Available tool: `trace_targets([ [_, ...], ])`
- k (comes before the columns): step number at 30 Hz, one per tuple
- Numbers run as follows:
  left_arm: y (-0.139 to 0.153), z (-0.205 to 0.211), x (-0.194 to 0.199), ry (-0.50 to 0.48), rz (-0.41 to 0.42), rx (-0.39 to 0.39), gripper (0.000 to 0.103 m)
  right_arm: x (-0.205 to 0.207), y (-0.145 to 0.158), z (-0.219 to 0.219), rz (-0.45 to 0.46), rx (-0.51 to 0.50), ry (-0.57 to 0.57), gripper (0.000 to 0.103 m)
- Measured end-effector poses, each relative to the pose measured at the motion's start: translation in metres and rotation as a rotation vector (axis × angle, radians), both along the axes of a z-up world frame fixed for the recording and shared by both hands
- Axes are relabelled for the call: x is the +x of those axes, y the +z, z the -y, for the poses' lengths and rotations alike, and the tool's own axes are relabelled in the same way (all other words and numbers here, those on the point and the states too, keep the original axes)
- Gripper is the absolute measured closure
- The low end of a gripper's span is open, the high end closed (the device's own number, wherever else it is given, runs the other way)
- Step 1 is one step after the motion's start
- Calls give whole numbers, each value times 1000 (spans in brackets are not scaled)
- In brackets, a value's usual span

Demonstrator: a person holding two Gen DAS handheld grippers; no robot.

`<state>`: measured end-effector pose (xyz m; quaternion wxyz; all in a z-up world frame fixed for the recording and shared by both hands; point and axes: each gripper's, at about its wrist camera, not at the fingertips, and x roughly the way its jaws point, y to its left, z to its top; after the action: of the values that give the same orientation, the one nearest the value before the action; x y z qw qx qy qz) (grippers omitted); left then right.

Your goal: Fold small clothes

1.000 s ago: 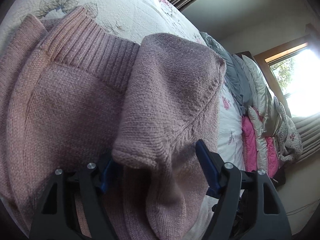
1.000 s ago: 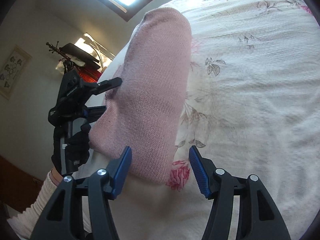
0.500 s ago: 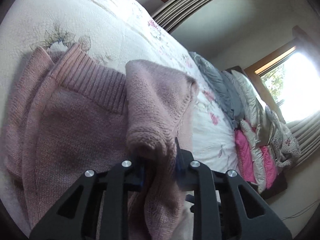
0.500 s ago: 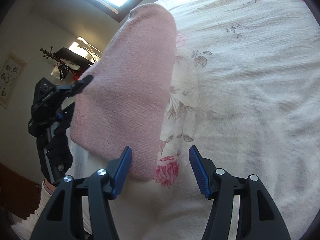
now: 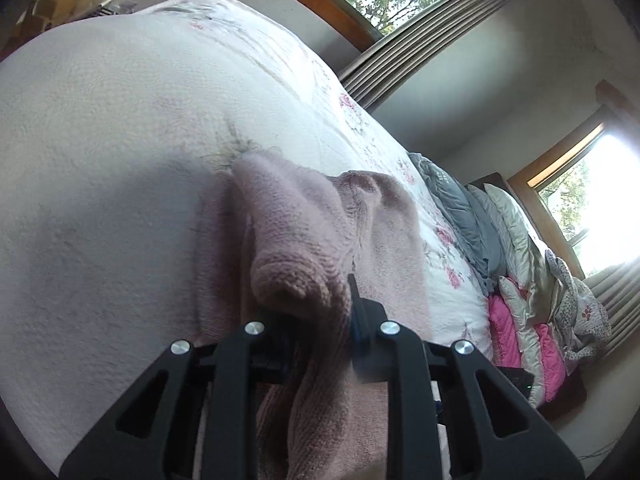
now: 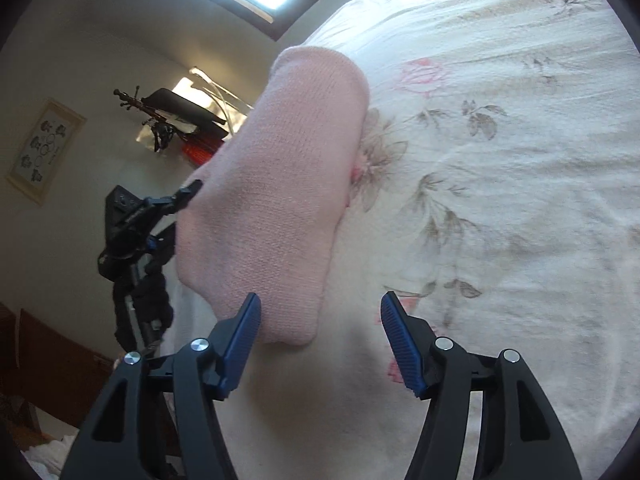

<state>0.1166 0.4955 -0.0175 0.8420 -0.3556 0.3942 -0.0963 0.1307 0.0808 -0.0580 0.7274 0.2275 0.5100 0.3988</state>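
A pink knitted sweater (image 5: 304, 240) lies on the white floral bedspread (image 5: 120, 120). My left gripper (image 5: 320, 320) is shut on a bunched fold of its near edge, and the knit drapes down over the jaws. In the right wrist view the same sweater (image 6: 280, 184) shows as a smooth pink folded strip running away from me. My right gripper (image 6: 320, 320) stands open just short of the strip's near corner, its blue pads (image 6: 244, 328) holding nothing. The left gripper (image 6: 140, 216), held by a dark-gloved hand, appears at the sweater's left edge.
Grey, white and pink pillows and bedding (image 5: 516, 280) pile at the bed's right end. Windows (image 5: 592, 200) and ridged curtains stand behind. The quilt (image 6: 500, 160) spreads wide to the right of the sweater. A coat rack (image 6: 168, 116) and framed picture (image 6: 44, 152) are by the wall.
My left gripper closed on the sweater's fold and pulled back and tilted up, so the garment looks smaller. The right gripper stayed open and shifted slightly along the strip.
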Motion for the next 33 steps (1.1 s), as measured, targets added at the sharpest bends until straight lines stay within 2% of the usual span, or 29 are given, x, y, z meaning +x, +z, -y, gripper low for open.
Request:
trace_targets([
  [3,-29,-8,6,11,-58,-33,83,2,-1,-26,-13,6,39,40],
  [5,-39,-13,5,16,-52,-55,82,2,-3,-42,-6,-29,64,42],
  [6,-40,-17,4,12,-45,-62,82,2,-6,-48,-7,-49,72,47],
  [8,-40,-19,3,5,-42,-57,81,3,-12,-56,-19,-75,86,59],
  [11,-35,-18,1,-14,-48,-38,79,2,-23,-57,-19,-139,84,62],
  [13,-28,-12,-2,-19,-55,-23,74,1,-28,-54,-29,-143,82,64],
  [15,-21,-10,-12,-23,-55,3,72,2,-31,-51,-34,-137,80,65],
  [19,-2,-3,-44,-50,-8,88,72,1,-18,-46,-17,-140,70,63],
  [22,8,11,-60,-76,20,165,71,-5,4,-40,57,-161,32,61],
  [24,6,18,-63,-95,13,195,69,-8,14,-44,80,-167,44,52],
  [25,2,21,-62,-98,2,216,69,-9,14,-47,84,-177,54,52],
  [28,-17,25,-58,-109,-57,255,69,-6,2,-59,79,-275,67,52],
  [31,-37,27,-58,-112,-91,266,67,-1,-18,-58,28,-256,62,54],
  [33,-38,23,-58,-109,-88,252,65,1,-23,-56,16,-234,65,54],
])
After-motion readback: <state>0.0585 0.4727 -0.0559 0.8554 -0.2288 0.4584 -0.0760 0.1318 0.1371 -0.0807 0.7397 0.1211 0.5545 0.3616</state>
